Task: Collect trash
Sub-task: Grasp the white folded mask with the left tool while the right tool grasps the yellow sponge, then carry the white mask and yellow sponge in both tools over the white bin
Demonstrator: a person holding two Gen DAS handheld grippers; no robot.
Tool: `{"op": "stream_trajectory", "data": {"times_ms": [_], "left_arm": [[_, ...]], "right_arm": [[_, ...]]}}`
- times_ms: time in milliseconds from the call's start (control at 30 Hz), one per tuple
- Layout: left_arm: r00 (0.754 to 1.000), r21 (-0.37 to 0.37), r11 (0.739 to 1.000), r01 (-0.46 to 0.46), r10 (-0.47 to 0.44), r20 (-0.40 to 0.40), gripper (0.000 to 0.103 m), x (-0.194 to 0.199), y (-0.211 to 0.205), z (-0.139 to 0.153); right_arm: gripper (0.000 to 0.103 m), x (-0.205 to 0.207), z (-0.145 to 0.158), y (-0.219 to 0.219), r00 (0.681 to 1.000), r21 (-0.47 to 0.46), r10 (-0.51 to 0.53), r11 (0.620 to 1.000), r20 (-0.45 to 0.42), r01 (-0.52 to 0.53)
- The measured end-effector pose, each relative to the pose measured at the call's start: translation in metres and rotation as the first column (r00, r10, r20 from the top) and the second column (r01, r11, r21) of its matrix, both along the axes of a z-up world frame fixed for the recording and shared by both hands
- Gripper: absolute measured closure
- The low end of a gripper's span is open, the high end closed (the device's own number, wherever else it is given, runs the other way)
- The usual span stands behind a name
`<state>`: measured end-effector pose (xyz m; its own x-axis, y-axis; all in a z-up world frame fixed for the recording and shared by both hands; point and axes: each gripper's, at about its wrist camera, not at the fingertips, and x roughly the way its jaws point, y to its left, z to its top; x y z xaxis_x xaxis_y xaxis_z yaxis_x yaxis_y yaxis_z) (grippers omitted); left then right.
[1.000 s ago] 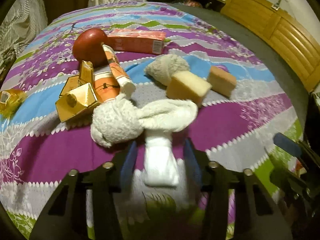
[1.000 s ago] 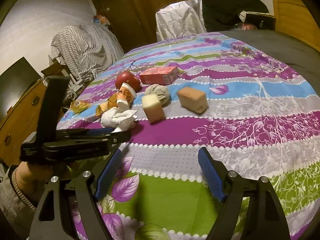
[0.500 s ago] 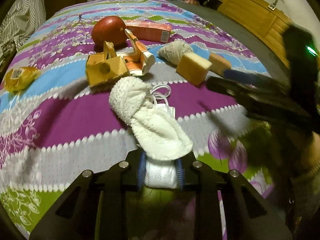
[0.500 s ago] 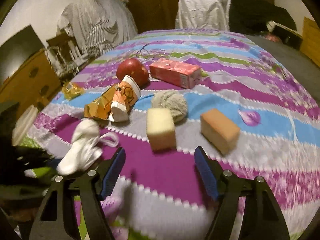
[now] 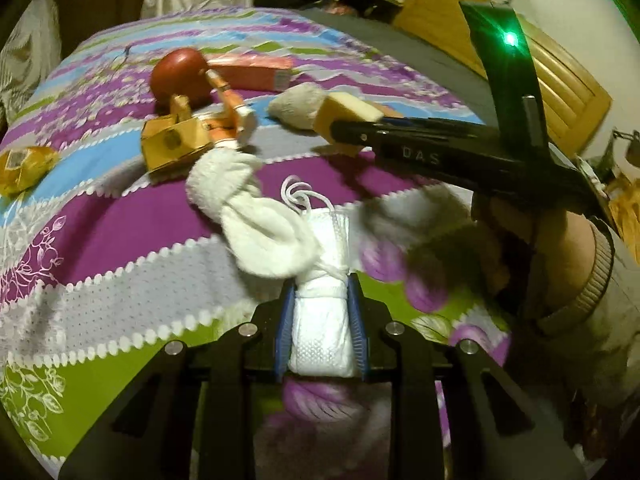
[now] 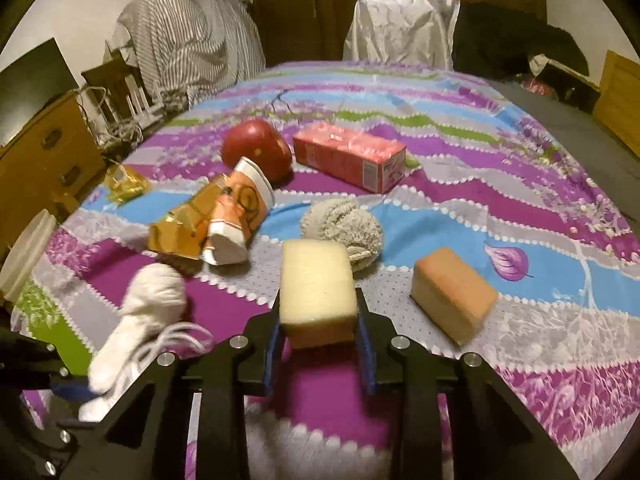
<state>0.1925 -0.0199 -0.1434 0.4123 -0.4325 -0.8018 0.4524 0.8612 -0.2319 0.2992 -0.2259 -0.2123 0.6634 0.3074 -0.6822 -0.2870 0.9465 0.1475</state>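
My left gripper is shut on a white face mask bundled with a white sock, held above the bedspread; the bundle also shows in the right wrist view. My right gripper is shut on a pale yellow sponge, which also shows in the left wrist view. On the bed lie a crushed orange paper cup, a gold carton, a red pouch, a pink box, a grey sock ball, an orange sponge and a yellow wrapper.
The striped purple bedspread covers the bed. A wooden dresser stands left, a wooden headboard right. Chairs with clothes stand behind the bed. A white lidded container sits at the left edge.
My left gripper closed on the mask and sock and pulled them back from the pile. My right gripper moved forward and closed on the yellow sponge.
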Motion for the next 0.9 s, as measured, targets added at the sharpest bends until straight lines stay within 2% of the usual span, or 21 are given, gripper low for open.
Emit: {"op": "stream_trajectory", "data": {"times_ms": [200,267,367,467,567,667,800,900], "left_arm": [[0.994,-0.018,0.998,-0.059,0.061,0.093,0.079,-0.023,0.009,0.021],[0.986,-0.018,0.996,-0.086,0.088,0.139,0.079,-0.032,0.014,0.032],[0.963,-0.017,0.99,-0.142,0.143,0.23,0.079,-0.046,0.023,0.053],[0.919,-0.032,0.977,-0.211,0.21,0.334,0.079,-0.061,0.032,0.077],[0.865,-0.039,0.961,-0.274,0.264,0.426,0.079,-0.078,0.037,0.097],[0.804,-0.037,0.939,-0.341,0.312,0.506,0.079,-0.093,0.036,0.115],[0.721,-0.036,0.91,-0.414,0.352,0.597,0.079,-0.113,0.029,0.13],[0.69,-0.036,0.899,-0.436,0.36,0.628,0.079,-0.121,0.024,0.133]], "right_arm": [[0.071,-0.053,0.019,-0.014,0.995,0.036,-0.059,0.998,0.087,0.056],[0.071,-0.075,0.029,-0.018,0.989,0.049,-0.079,0.996,0.125,0.074],[0.071,-0.104,0.046,-0.022,0.979,0.072,-0.1,0.993,0.177,0.089],[0.071,-0.131,0.065,-0.023,0.965,0.084,-0.112,0.992,0.237,0.095],[0.071,-0.161,0.089,-0.023,0.943,0.084,-0.12,0.992,0.309,0.099],[0.071,-0.193,0.113,-0.022,0.914,0.076,-0.133,0.991,0.384,0.112],[0.071,-0.222,0.132,-0.019,0.887,0.072,-0.142,0.99,0.44,0.122],[0.071,-0.244,0.143,-0.014,0.865,0.061,-0.145,0.989,0.48,0.132]]}}
